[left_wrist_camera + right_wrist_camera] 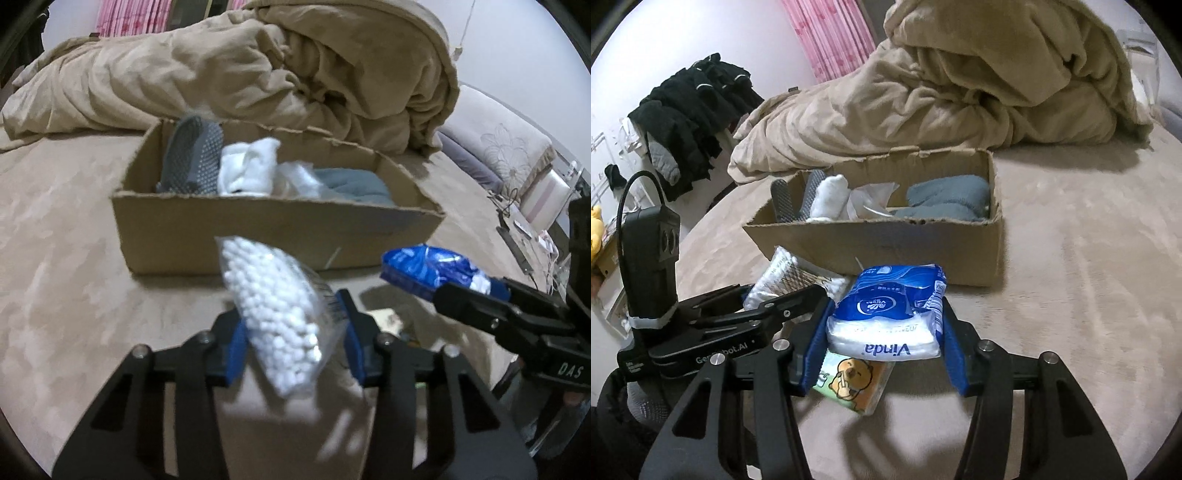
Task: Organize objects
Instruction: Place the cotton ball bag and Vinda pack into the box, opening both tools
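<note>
In the cardboard box (886,243) socks (831,197); left jaws gripping cotton-swab bag (273,317), right jaws tissue pack (890,314)

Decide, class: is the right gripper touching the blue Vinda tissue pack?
Touching. The right wrist view shows the right gripper with both blue pads pressed against the sides of the Vinda tissue pack.

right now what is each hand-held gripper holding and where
Left hand-held gripper pinches the cotton swab bag near its lower end. Right hand-held gripper clamps the tissue pack across its sides.
</note>
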Demonstrator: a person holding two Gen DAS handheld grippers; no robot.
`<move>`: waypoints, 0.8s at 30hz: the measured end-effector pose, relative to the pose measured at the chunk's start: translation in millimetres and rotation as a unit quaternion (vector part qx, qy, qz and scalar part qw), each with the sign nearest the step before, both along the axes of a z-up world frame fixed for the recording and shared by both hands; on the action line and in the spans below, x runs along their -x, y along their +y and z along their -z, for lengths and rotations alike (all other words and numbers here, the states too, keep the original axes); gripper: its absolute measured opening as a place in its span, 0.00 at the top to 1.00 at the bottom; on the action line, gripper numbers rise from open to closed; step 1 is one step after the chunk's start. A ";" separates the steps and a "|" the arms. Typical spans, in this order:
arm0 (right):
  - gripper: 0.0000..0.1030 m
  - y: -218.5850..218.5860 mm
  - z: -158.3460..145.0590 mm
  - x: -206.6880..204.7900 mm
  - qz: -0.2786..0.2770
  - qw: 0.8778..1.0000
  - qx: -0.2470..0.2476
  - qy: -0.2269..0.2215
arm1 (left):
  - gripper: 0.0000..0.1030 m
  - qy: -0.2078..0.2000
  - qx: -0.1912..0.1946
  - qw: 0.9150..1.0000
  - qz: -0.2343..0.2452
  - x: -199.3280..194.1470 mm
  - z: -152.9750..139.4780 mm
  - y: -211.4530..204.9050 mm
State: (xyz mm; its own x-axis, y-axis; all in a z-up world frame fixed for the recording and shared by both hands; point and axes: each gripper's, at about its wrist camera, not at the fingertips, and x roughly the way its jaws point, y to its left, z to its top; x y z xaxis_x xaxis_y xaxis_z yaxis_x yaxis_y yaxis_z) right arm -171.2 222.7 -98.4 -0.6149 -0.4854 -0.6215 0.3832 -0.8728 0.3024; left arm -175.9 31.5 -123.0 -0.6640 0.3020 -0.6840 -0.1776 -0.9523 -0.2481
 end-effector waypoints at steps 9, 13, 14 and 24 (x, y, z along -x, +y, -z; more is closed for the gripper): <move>0.45 2.8 -39.7 -27.5 0.001 0.999 0.002 0.045 | 0.57 0.033 -0.010 0.999 0.005 -35.3 -45.0 -6.8; 0.45 3.4 -62.1 -41.4 -0.002 0.998 0.008 0.061 | 0.57 0.062 -0.011 0.998 0.014 -53.5 -78.6 -7.7; 0.45 3.4 -67.0 -43.9 -0.003 0.998 0.009 0.064 | 0.57 0.067 -0.012 0.998 0.014 -56.0 -85.4 -8.6; 0.45 2.2 -132.1 -53.1 -0.004 0.992 0.012 0.128 | 0.57 0.115 -0.014 0.993 0.001 -56.1 -149.7 -21.9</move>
